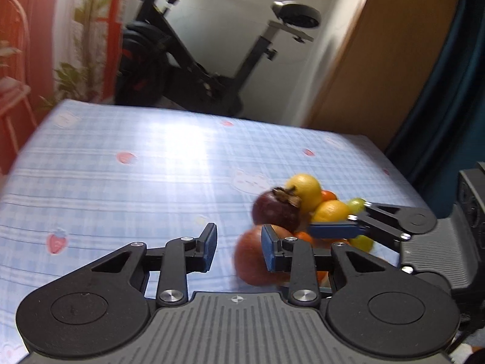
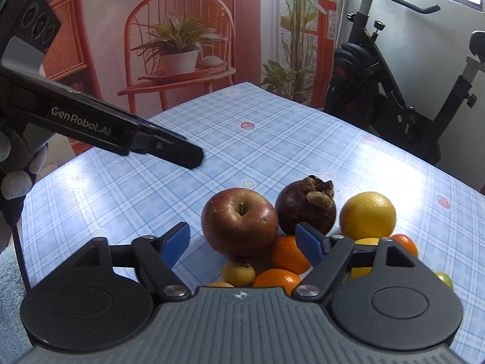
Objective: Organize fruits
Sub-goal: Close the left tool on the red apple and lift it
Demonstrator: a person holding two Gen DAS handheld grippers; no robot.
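Blue-checked cloth covers the table, and on it we find the fruits heaped in one pile; whatever holds them is hidden, so we cannot tell if a container is there.

Right wrist view: the right gripper stands wide open and holds nothing. Between and just ahead of its fingers sits a red apple. Touching the apple toward the right finger is a dark mangosteen, and beyond that finger a yellow lemon. Beneath these, close to the gripper body, lie oranges and a small yellow fruit.

Left wrist view: the left gripper is likewise open and empty, over bare cloth. The pile lies ahead of its right finger, which overlaps the apple in this blurred view; whether they touch, we cannot tell. A green grape shows at the pile's far side.

An exercise bike stands beyond the table.
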